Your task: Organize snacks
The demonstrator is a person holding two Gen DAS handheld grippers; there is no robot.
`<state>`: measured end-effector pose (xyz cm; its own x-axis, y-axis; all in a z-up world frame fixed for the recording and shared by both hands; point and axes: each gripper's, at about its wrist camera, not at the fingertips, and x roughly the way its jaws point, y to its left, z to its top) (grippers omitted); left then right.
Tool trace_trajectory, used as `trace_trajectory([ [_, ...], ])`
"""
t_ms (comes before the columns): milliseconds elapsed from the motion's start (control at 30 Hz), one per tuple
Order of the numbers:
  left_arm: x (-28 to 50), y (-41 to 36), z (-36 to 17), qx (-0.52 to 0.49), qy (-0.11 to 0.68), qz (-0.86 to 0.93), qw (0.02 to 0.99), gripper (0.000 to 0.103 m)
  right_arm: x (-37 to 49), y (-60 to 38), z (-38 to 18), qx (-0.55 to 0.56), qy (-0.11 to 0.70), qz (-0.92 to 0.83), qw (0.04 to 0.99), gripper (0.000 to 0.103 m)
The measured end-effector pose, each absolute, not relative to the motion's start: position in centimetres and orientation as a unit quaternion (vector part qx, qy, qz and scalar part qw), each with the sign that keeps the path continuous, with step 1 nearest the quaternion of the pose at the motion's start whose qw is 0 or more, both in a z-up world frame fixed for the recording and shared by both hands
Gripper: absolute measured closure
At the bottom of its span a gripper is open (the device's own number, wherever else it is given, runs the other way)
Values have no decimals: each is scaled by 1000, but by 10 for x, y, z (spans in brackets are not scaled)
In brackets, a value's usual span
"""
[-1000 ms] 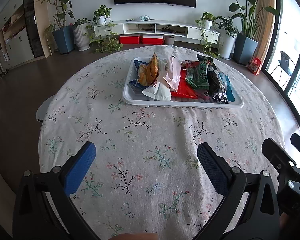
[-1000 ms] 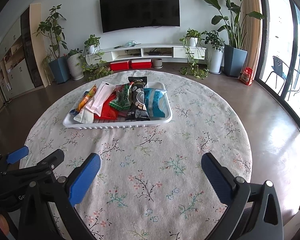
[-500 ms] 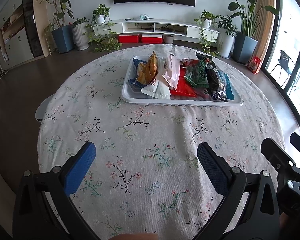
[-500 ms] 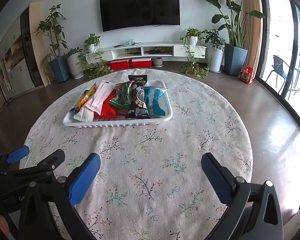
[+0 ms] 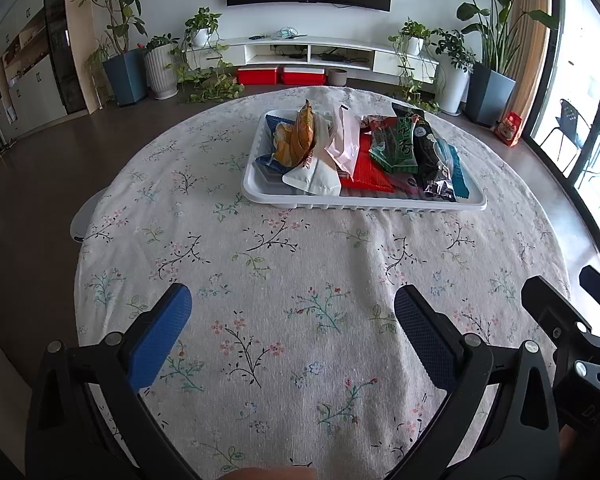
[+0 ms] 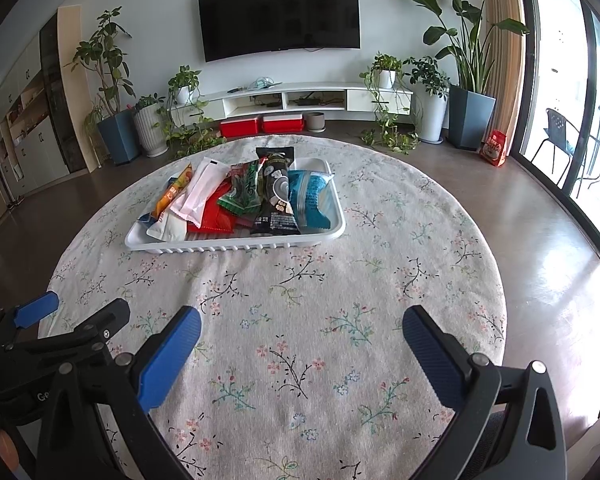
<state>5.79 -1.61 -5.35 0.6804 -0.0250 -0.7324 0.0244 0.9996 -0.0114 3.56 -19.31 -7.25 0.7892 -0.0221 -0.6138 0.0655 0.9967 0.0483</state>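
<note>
A white plastic tray sits on the far half of the round table and holds several snack packets: an orange one, a white one, a red one, a green one, a black one and a blue one. My left gripper is open and empty over the near table edge. My right gripper is open and empty beside it, to its right.
The round table has a floral cloth. A grey stool seat pokes out at its left edge. Beyond it are a TV shelf, potted plants and red boxes on the floor.
Both grippers have stayed open and empty. The views have shifted very slightly toward the tray; nothing on the table has moved.
</note>
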Motion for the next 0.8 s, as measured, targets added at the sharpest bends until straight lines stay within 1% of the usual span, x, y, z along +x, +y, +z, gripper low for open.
trace_trajectory([
  [800,58,-18,-57,6,406,-9,914,0,34,-192,-75,35,329,-22,944,0],
])
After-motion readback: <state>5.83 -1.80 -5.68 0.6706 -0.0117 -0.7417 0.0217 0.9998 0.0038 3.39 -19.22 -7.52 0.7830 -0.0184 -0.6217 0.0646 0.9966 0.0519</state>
